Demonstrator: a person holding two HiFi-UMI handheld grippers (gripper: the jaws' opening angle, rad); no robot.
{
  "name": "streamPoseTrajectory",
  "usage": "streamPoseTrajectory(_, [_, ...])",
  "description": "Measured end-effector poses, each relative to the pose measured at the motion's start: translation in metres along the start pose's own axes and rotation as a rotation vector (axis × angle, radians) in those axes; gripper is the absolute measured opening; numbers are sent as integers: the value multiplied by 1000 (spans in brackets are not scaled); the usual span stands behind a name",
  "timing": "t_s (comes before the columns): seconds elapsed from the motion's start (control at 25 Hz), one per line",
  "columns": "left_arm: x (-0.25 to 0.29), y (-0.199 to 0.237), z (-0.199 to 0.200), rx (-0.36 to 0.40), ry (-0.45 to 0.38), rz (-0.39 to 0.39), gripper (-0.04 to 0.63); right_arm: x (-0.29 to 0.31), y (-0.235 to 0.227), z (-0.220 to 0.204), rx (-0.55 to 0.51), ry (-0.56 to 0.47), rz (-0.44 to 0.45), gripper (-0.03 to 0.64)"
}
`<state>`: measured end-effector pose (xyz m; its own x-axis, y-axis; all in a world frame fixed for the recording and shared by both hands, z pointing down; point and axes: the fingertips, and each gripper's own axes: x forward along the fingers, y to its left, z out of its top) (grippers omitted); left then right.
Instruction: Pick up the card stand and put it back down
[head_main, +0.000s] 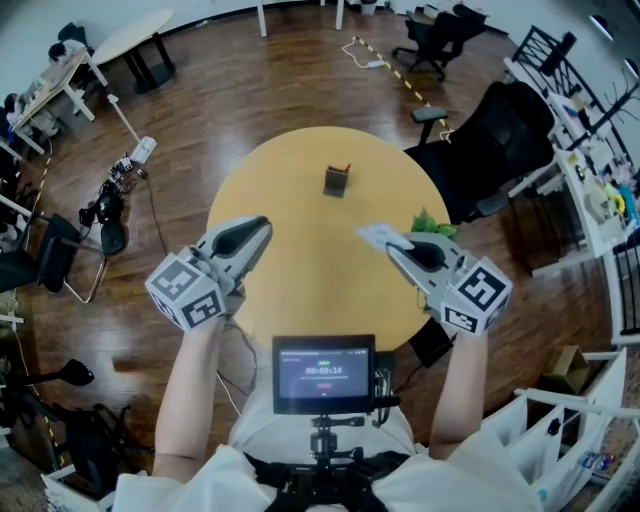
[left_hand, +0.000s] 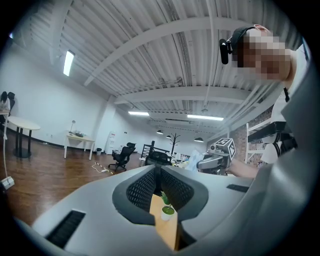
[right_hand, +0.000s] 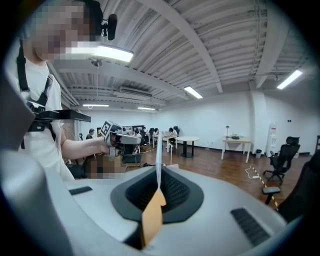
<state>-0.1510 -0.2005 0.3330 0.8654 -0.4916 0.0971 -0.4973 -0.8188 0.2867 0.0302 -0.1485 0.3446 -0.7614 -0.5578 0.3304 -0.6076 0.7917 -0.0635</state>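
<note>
Two grippers show, one in each hand, each bearing one cube with square black-and-white markers. The right gripper (head_main: 392, 243) (right_hand: 158, 172) is closed on one thin white card (head_main: 375, 236) (right_hand: 158, 155); in its own view the card stands edge-on between the pads and rises above them. The left gripper (head_main: 265, 222) (left_hand: 160, 172) has its jaws drawn together at the tips with nothing held between them. Through the slit below the tips a strip of tabletop and a small potted plant (left_hand: 167, 210) can be seen.

One card stand (head_main: 336, 181), dark and upright, sits on the round wooden tabletop (head_main: 300, 290) toward its far side. It lies well apart from both grippers and roughly midway between their lines. Something small and red pokes from its top; what it is cannot be told.

One green plant (head_main: 432, 222) stands at the tabletop's right edge, just beyond the right gripper. One screen (head_main: 323, 373) is mounted at the person's chest, at the near edge of the tabletop. It shows a line of digits like a timer, too small to read with certainty. No brand or label is legible on the stand or the card.
</note>
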Motion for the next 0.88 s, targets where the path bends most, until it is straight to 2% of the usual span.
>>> streamPoseTrajectory(0.44, [-3, -9, -9, -17, 15, -12, 29, -4, 2, -7, 15, -5, -6, 29])
streamPoseTrajectory(0.68, [-8, -6, -21, -66, 2, -7, 28, -3, 3, -13, 19, 6, -2, 29])
streamPoseTrajectory(0.88, [-13, -3, -36, -51, 27, 16, 28, 2, 2, -20, 1, 26, -8, 29])
